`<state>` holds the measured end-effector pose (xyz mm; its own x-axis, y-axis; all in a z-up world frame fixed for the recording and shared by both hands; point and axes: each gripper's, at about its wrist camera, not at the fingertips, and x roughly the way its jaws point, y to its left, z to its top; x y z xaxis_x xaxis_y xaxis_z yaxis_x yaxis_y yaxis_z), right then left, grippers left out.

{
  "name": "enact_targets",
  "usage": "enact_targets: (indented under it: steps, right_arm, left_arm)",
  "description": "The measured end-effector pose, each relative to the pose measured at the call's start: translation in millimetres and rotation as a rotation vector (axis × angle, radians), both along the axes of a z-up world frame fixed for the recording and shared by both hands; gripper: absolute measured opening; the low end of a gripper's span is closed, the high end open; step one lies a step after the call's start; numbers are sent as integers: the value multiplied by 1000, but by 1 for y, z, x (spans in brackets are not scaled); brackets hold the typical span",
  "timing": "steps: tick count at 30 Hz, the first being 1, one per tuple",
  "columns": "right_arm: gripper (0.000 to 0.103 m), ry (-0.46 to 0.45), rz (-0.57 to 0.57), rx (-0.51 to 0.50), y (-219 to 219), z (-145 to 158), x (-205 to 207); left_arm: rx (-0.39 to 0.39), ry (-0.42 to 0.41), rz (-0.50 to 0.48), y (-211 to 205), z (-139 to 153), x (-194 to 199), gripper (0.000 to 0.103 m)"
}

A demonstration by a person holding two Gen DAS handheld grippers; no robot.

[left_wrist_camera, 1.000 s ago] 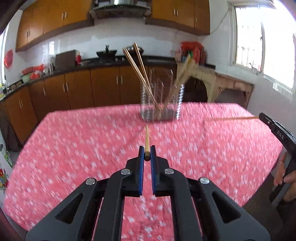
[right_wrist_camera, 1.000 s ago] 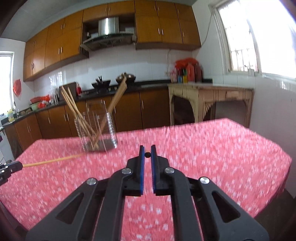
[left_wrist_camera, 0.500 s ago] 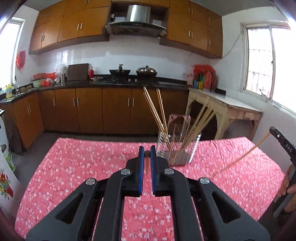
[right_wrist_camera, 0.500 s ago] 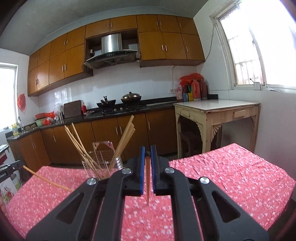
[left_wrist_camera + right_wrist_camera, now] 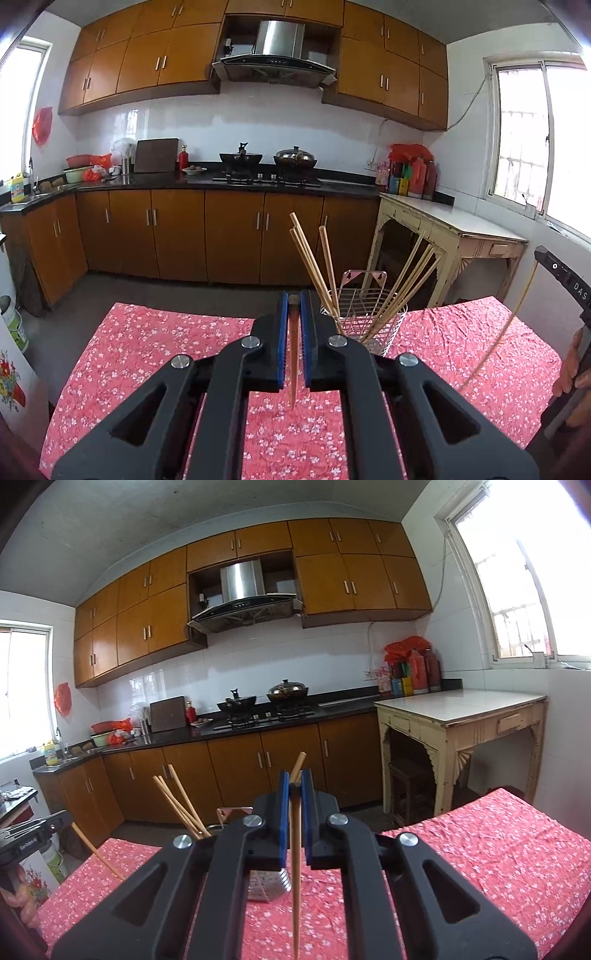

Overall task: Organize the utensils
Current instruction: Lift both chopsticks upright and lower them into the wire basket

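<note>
a table (image 5: 177, 354) is standing under a red cloth printed with small white flowers, the fabric lying creased and matte. near the table's far edge a wire holder (image 5: 364, 325) of thin shiny metal rods is sitting upright, open at the top, with a pink tab rising from its back rim. several long, slim, pale wooden chopsticks (image 5: 314, 266) are standing in it, leaning outward in two fans, their blunt ends pointing up and away from each other.

the left gripper (image 5: 294, 321), black plastic with blue ribbed pads, is hanging above the table's near half with its jaws pressed nearly together on a single chopstick (image 5: 293, 369). that stick is running almost vertically, its squared end sitting between the pads and its tapered tip pointing down toward the cloth without touching it.

the right gripper (image 5: 294, 805), of the same build, is pinching another chopstick (image 5: 295, 878) just as tightly. this one is also hanging upright, thick end clamped at the top, thin end pointing down past the bottom of the right wrist view. in that view the holder (image 5: 266, 886) is showing partly behind the gripper's fingers.
</note>
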<state>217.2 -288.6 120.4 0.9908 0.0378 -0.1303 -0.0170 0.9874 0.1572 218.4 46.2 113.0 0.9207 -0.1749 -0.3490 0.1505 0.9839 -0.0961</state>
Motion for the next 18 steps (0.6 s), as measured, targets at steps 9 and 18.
enact_targets:
  steps: [9, 18]
  right_arm:
    - [8, -37, 49, 12, 12, 29, 27]
    - [8, -135, 70, 17, 24, 91, 67]
  left_arm:
    - [-12, -10, -25, -10, 31, 21, 6]
    - [-21, -91, -75, -34, 108, 44, 6]
